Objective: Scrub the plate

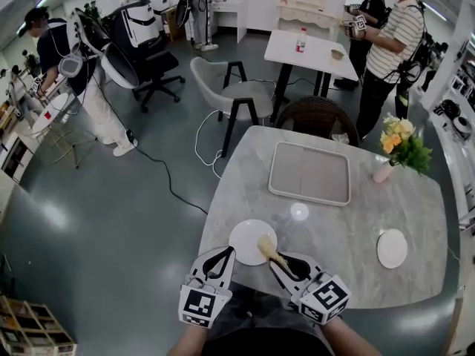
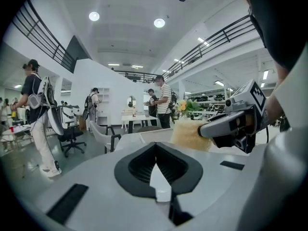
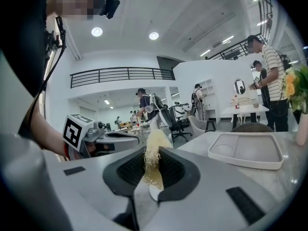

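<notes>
A white plate [image 1: 249, 239] lies near the table's front edge. My left gripper [image 1: 225, 253] is shut on the plate's near-left rim; the rim [image 2: 158, 181] shows as a white wedge between its jaws in the left gripper view. My right gripper [image 1: 279, 262] is shut on a yellowish fibrous scrubber [image 1: 266, 248] whose head rests over the plate's right part. In the right gripper view the scrubber [image 3: 152, 159] sticks up between the closed jaws. The left gripper view shows the scrubber [image 2: 189, 134] and the right gripper [image 2: 235, 125] to the right.
On the marble table [image 1: 349, 228] a rectangular tray [image 1: 309, 173] lies beyond the plate, a small white dish [image 1: 392, 248] sits at the right, and a flower vase [image 1: 401, 150] stands at the far right. A dark chair [image 1: 318, 117] stands behind the table. Several people stand around the room.
</notes>
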`<action>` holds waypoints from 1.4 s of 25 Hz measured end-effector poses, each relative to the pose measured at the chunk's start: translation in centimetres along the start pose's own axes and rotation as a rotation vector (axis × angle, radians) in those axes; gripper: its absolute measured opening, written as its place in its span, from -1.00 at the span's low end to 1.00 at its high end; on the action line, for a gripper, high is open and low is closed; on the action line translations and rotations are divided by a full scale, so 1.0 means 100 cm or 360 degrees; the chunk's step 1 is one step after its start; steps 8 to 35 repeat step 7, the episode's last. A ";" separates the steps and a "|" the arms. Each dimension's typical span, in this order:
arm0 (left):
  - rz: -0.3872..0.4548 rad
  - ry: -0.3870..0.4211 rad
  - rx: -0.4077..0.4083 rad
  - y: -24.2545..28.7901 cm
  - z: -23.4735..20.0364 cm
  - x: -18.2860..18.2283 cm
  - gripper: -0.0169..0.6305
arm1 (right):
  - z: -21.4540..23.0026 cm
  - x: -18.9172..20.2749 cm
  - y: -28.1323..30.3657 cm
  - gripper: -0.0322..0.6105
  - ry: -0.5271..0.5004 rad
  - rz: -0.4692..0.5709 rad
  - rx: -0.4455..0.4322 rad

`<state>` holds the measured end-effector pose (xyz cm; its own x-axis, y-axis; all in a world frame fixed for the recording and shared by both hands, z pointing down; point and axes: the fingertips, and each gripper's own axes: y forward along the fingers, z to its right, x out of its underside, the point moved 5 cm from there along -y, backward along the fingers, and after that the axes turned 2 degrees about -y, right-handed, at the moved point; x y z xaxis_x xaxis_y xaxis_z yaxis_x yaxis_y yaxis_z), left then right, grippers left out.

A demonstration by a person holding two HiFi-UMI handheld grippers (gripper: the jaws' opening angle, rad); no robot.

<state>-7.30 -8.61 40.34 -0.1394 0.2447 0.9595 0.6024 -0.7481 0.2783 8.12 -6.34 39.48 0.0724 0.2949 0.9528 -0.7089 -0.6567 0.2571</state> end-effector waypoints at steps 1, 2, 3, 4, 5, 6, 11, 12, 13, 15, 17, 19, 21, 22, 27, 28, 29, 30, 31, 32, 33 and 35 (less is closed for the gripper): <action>-0.0010 -0.0003 -0.0002 0.000 0.000 0.001 -0.91 | 0.000 0.001 0.001 -0.68 0.0006 -0.0002 -0.0005; -0.0016 -0.0009 -0.0003 0.000 0.000 0.002 -0.91 | 0.000 0.002 0.001 -0.68 0.0011 -0.0003 -0.0010; -0.0020 -0.0017 -0.0003 0.000 0.000 0.002 -0.91 | 0.001 0.003 0.001 -0.68 0.0017 -0.0004 -0.0015; -0.0023 -0.0024 -0.0002 0.001 0.001 0.002 -0.91 | 0.002 0.004 0.001 -0.68 0.0023 -0.0005 -0.0019; -0.0026 -0.0031 -0.0002 0.001 0.001 0.002 -0.91 | 0.003 0.005 0.001 -0.68 0.0031 -0.0007 -0.0022; -0.0028 -0.0037 -0.0002 0.002 0.002 0.002 -0.91 | 0.004 0.006 0.001 -0.68 0.0040 -0.0009 -0.0025; -0.0031 -0.0042 -0.0002 0.003 0.002 0.002 -0.91 | 0.005 0.007 0.001 -0.68 0.0049 -0.0011 -0.0027; -0.0031 -0.0042 -0.0002 0.003 0.002 0.002 -0.91 | 0.005 0.007 0.001 -0.68 0.0049 -0.0011 -0.0027; -0.0031 -0.0042 -0.0002 0.003 0.002 0.002 -0.91 | 0.005 0.007 0.001 -0.68 0.0049 -0.0011 -0.0027; -0.0031 -0.0042 -0.0002 0.003 0.002 0.002 -0.91 | 0.005 0.007 0.001 -0.68 0.0049 -0.0011 -0.0027; -0.0031 -0.0042 -0.0002 0.003 0.002 0.002 -0.91 | 0.005 0.007 0.001 -0.68 0.0049 -0.0011 -0.0027; -0.0031 -0.0042 -0.0002 0.003 0.002 0.002 -0.91 | 0.005 0.007 0.001 -0.68 0.0049 -0.0011 -0.0027; -0.0031 -0.0042 -0.0002 0.003 0.002 0.002 -0.91 | 0.005 0.007 0.001 -0.68 0.0049 -0.0011 -0.0027; -0.0031 -0.0042 -0.0002 0.003 0.002 0.002 -0.91 | 0.005 0.007 0.001 -0.68 0.0049 -0.0011 -0.0027; -0.0031 -0.0042 -0.0002 0.003 0.002 0.002 -0.91 | 0.005 0.007 0.001 -0.68 0.0049 -0.0011 -0.0027; -0.0031 -0.0042 -0.0002 0.003 0.002 0.002 -0.91 | 0.005 0.007 0.001 -0.68 0.0049 -0.0011 -0.0027; -0.0031 -0.0042 -0.0002 0.003 0.002 0.002 -0.91 | 0.005 0.007 0.001 -0.68 0.0049 -0.0011 -0.0027; -0.0031 -0.0042 -0.0002 0.003 0.002 0.002 -0.91 | 0.005 0.007 0.001 -0.68 0.0049 -0.0011 -0.0027; -0.0031 -0.0042 -0.0002 0.003 0.002 0.002 -0.91 | 0.005 0.007 0.001 -0.68 0.0049 -0.0011 -0.0027; -0.0031 -0.0042 -0.0002 0.003 0.002 0.002 -0.91 | 0.005 0.007 0.001 -0.68 0.0049 -0.0011 -0.0027; -0.0031 -0.0042 -0.0002 0.003 0.002 0.002 -0.91 | 0.005 0.007 0.001 -0.68 0.0049 -0.0011 -0.0027; -0.0031 -0.0042 -0.0002 0.003 0.002 0.002 -0.91 | 0.005 0.007 0.001 -0.68 0.0049 -0.0011 -0.0027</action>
